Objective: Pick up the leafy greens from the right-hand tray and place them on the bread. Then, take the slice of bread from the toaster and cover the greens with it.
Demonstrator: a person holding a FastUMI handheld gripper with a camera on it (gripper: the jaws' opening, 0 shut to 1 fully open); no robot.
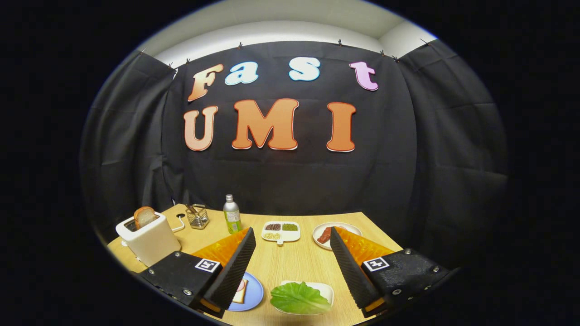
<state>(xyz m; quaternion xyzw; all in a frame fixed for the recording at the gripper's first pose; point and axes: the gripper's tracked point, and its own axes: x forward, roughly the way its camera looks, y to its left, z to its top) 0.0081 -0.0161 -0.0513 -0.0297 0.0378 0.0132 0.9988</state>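
Gripper view, as I read it from my station: gripper (292,237) fingers stand wide apart over the wooden table (290,262), nothing between the pads; I log it as holding nothing. Leafy greens (300,298) lie on a white tray (327,290) low between the fingers, nearer the right one, untouched. Blue plate (254,292) sits just left of the greens, partly hidden behind the left finger; bread slice (240,291) lies on it with something reddish on top that I cannot identify. White toaster (149,240) stands at the table's left side, beyond the left finger; a toast slice (144,216) sticks up from its slot. Farther back I note a wire basket (197,218), a bottle (232,214), a divided dish (281,231) of small grains or beans, and a round plate (322,235) with reddish food beside the right fingertip.
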